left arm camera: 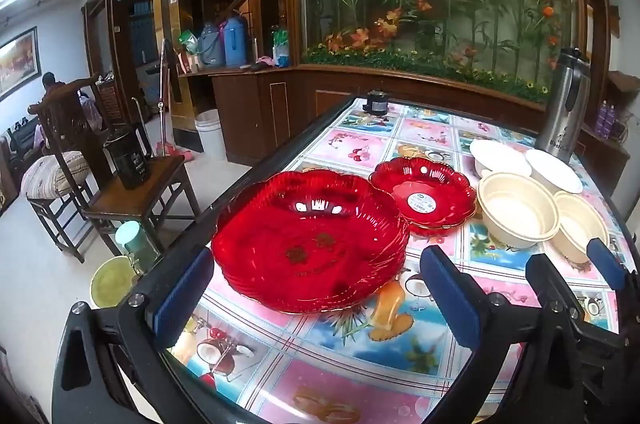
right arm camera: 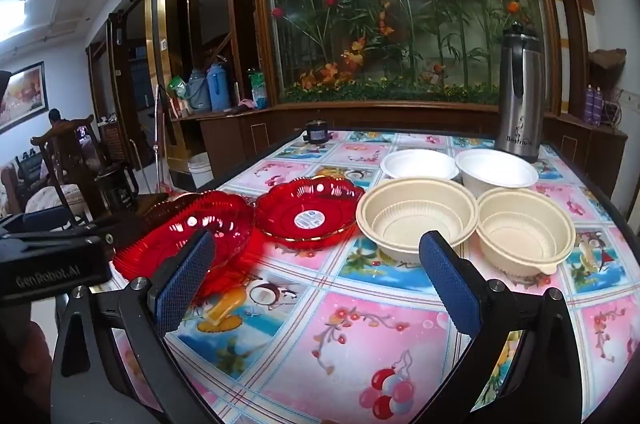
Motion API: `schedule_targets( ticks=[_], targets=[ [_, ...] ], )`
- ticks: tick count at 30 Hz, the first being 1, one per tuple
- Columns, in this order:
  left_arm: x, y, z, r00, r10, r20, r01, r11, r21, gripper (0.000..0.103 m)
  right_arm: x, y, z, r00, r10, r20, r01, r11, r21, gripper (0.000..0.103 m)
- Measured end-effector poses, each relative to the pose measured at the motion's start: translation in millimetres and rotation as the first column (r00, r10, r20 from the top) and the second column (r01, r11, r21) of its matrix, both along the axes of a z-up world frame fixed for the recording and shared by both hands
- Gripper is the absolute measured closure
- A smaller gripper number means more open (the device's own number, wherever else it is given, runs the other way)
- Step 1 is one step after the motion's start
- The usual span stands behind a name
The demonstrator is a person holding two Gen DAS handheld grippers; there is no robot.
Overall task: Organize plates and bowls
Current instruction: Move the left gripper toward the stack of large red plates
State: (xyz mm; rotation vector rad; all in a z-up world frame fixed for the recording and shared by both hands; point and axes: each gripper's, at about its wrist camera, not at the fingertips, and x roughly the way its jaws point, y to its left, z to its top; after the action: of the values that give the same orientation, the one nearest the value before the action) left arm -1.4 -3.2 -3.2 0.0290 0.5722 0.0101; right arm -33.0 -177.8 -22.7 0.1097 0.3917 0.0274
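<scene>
Where the left gripper (right arm camera: 56, 256) intrudes, the large red plate (right arm camera: 188, 232) is half hidden.

Counter (right arm camera: 360, 336) stock, counted:
- Red scalloped plates, two: large red plate (left arm camera: 308, 240) at 9 o'clock, small red plate (left arm camera: 424, 198) beside it, bearing a sticker.
- Cream bowls, two: cream bowl (right arm camera: 416, 220) at centre, second cream bowl (right arm camera: 524, 230) at 3 o'clock.
- White bowls, two: white bowl (right arm camera: 418, 164) and second white bowl (right arm camera: 496, 170) at 12 o'clock.
- Steel flask (right arm camera: 518, 88), one.
</scene>
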Motion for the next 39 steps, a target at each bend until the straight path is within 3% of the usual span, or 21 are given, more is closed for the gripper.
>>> schedule_targets(
  ticks=[8, 20, 27, 34, 39],
  targets=[
    [9, 5, -7, 0.999, 0.016, -0.034, -0.016, 1.000, -0.001, 0.000, 6, -11, -7, 0.999, 0.003, -0.034, 0.000, 0.997, 0.082, 0.000],
    [13, 17, -15, 0.998, 0.039, -0.056, -0.040, 0.999, -0.012, 0.000, 9, -11, -15, 1.000, 0.016, -0.026, -0.015, 0.998, 0.064, 0.000],
    [18, 32, -18, 0.996, 0.061, -0.057, -0.062, 0.998, -0.018, 0.000, 18, -4, -21, 0.996, 0.012, -0.089, -0.008, 0.999, 0.042, 0.000],
    [25, 54, -19, 0.996, 0.071, -0.056, -0.073, 0.997, -0.038, 0.000, 22, 13, -12, 0.997, 0.044, -0.057, -0.044, 0.999, 0.008, 0.000],
    [29, 73, -18, 0.993, 0.107, -0.053, -0.109, 0.993, -0.047, 0.000, 39, 32, 5, 0.992, 0.105, -0.068, -0.103, 0.994, 0.036, 0.000]
  ],
)
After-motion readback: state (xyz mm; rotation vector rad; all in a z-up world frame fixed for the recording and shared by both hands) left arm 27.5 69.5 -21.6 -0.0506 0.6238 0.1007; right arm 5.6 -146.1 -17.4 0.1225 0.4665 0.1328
